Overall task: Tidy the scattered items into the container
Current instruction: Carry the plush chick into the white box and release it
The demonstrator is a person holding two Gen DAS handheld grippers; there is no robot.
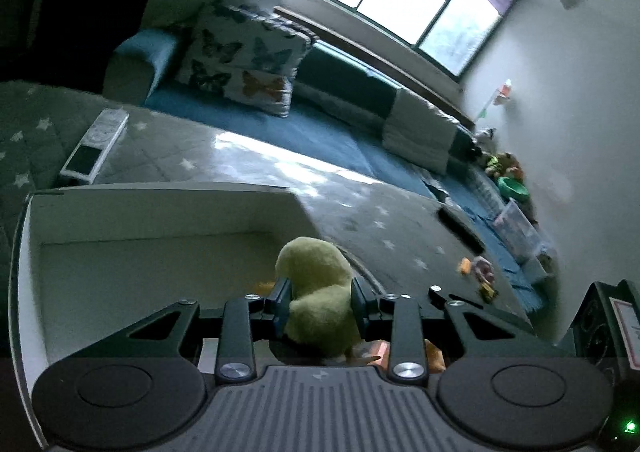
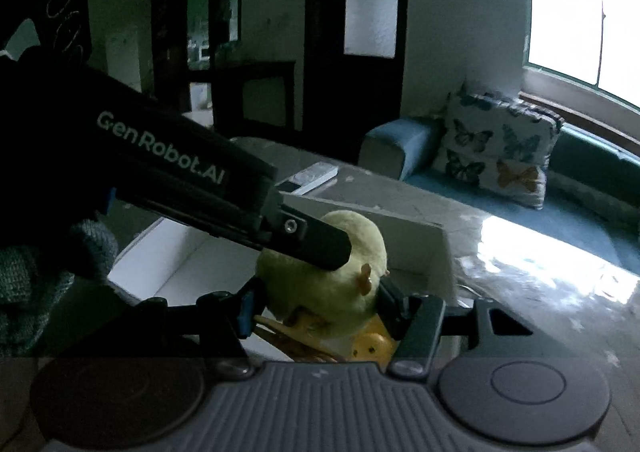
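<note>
Yellow-green plush is what both grippers pinch: a soft toy duck [image 1: 316, 292] held over the near right corner of the white container [image 1: 160, 219], which sits on a grey star-patterned mat [image 1: 248, 155]. In the left wrist view the left gripper [image 1: 320, 302] has its jaws pressed into the duck's narrow middle, the rounded end bulging beyond the pads and pointing away from the camera, so the toy's long axis runs roughly along the fingers. That view alone shows a white remote [image 1: 96, 143] near the mat's far left edge and a few small toys [image 1: 480, 272] scattered toward its right edge. The right wrist view alone shows a gloved hand [image 2: 36, 272] at the left carrying the left gripper [image 2: 320, 248], one finger lying across the duck's top, an orange beak [image 2: 366, 280] turned toward the right, and yellow and orange toys [image 2: 372, 348] beneath. There the right gripper [image 2: 316, 304] squeezes the duck's wider body from both sides.
</note>
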